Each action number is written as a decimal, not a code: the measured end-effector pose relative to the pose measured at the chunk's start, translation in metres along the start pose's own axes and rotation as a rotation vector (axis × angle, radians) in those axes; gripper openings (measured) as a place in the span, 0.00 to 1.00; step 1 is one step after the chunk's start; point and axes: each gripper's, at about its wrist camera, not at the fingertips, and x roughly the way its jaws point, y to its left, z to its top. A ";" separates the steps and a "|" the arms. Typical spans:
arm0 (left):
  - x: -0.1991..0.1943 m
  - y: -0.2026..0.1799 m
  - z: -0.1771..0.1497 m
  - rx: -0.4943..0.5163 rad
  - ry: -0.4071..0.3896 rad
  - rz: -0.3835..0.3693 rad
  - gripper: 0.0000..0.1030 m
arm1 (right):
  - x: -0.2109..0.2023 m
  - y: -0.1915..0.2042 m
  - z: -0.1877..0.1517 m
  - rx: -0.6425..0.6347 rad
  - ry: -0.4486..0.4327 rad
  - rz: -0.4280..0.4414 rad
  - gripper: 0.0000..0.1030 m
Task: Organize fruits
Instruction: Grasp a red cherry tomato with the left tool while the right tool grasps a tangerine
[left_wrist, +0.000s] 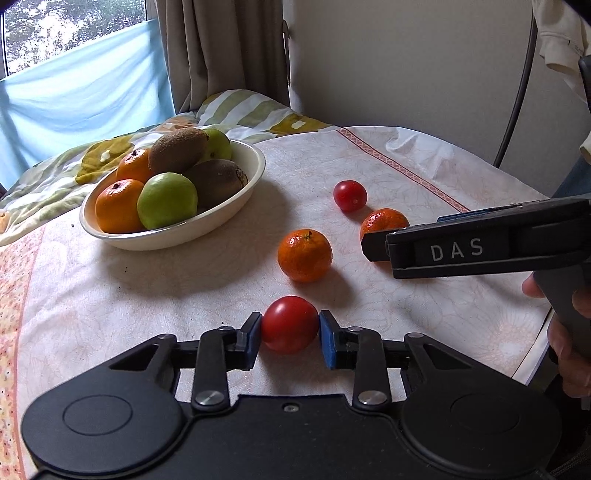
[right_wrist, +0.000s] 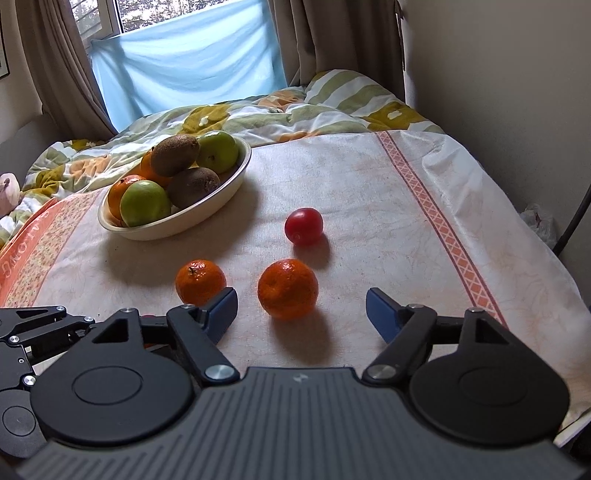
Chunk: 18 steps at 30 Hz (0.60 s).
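Left gripper clamped on a red tomato, blue pads pressed against both its sides, on the tablecloth nearer than the bowl. Right gripper spread wide, nothing gripped, a mandarin sitting between its blue pads without touching either.

White bowl on the cloth toward the window, piled with fruit: two kiwis, two green apples and two mandarins heaped together, the upper kiwi resting on top of the others.

Loose on the cloth on the near, right-hand side of the bowl: a second mandarin, just beyond the clamped tomato and apart from it; the mandarin under the right gripper, farther to the right of the bowl, partly hidden in the left wrist view by that gripper's black finger; a smaller second tomato just beyond that one, level with the bowl's near rim.

Seen from the right wrist, second mandarin just beside the left blue pad, contact unclear.

Part of a hand around the right gripper's handle at the right edge of the left wrist view.
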 end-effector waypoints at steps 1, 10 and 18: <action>-0.001 0.001 0.000 -0.003 0.002 -0.001 0.35 | 0.001 0.001 0.000 -0.006 0.000 0.000 0.86; -0.007 0.002 -0.002 -0.030 0.006 0.003 0.35 | 0.010 0.005 0.001 -0.031 0.016 -0.003 0.73; -0.015 0.004 -0.005 -0.058 0.001 0.000 0.35 | 0.015 0.008 0.002 -0.047 0.036 -0.021 0.64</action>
